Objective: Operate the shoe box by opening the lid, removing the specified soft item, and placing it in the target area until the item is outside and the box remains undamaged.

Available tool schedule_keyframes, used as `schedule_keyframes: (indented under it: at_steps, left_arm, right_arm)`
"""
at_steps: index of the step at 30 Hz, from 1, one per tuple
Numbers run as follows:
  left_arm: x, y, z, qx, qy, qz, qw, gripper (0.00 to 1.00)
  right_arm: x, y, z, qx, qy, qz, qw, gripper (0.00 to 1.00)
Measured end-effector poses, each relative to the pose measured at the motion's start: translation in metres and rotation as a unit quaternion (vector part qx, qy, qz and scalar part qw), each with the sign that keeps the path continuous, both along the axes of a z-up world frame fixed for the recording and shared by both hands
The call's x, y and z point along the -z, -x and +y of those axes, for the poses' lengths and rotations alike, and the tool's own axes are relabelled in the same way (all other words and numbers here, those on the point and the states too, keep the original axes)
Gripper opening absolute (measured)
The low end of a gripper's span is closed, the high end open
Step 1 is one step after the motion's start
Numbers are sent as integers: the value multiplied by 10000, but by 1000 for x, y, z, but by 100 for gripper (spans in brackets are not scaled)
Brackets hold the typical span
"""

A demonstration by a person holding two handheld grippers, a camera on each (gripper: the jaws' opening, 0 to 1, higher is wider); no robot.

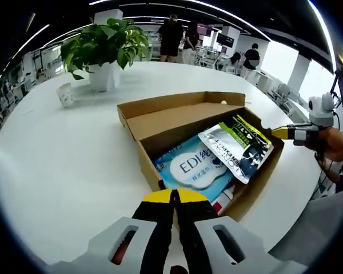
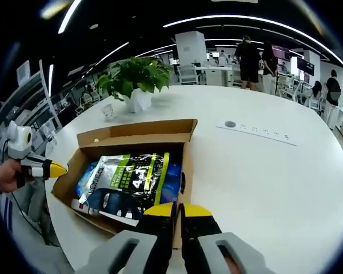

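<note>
An open cardboard shoe box (image 1: 150, 165) sits on a white table, its lid (image 1: 177, 117) folded back flat. Inside lie a blue and white soft pack marked EDI (image 1: 194, 166) and, on top of it, a green, black and white pouch (image 1: 237, 147). My left gripper (image 1: 172, 198) is shut with nothing in it, just short of the box's near wall. My right gripper (image 1: 280, 132), held by a hand, is beside the box's right corner. In the right gripper view the box (image 2: 186, 171), the pouch (image 2: 128, 182), my shut right gripper (image 2: 178, 211) and the left gripper (image 2: 56, 169) appear.
A potted plant (image 1: 103, 45) and a paper cup (image 1: 66, 94) stand at the table's far side. A socket strip (image 2: 257, 130) is set into the tabletop right of the box. People stand far behind. The table edge curves close to the box near the hands.
</note>
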State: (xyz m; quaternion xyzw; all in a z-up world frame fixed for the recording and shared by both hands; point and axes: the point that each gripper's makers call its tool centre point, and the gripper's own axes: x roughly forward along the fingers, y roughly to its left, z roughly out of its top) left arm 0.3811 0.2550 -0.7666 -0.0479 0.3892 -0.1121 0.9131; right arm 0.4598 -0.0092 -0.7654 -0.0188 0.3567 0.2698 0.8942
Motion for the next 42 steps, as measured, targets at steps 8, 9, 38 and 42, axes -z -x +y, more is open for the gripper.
schedule_keyframes:
  at_steps: [8, 9, 38, 42]
  left_arm:
    - [0, -4, -1, -88, 108, 80, 9999, 0]
    - [0, -5, -1, -93, 117, 80, 9999, 0]
    - [-23, -28, -63, 176, 1092, -58, 9938, 19]
    - [-15, -26, -73, 235, 1203, 104, 9924, 21]
  right_arm:
    - [0, 0, 0, -138, -32, 48, 9999, 0]
    - [0, 0, 0, -147, -30, 49, 9999, 0]
    - [-12, 2, 35, -746, -432, 241, 9960, 19]
    - [-9, 2, 37, -769, -400, 272, 9959, 20]
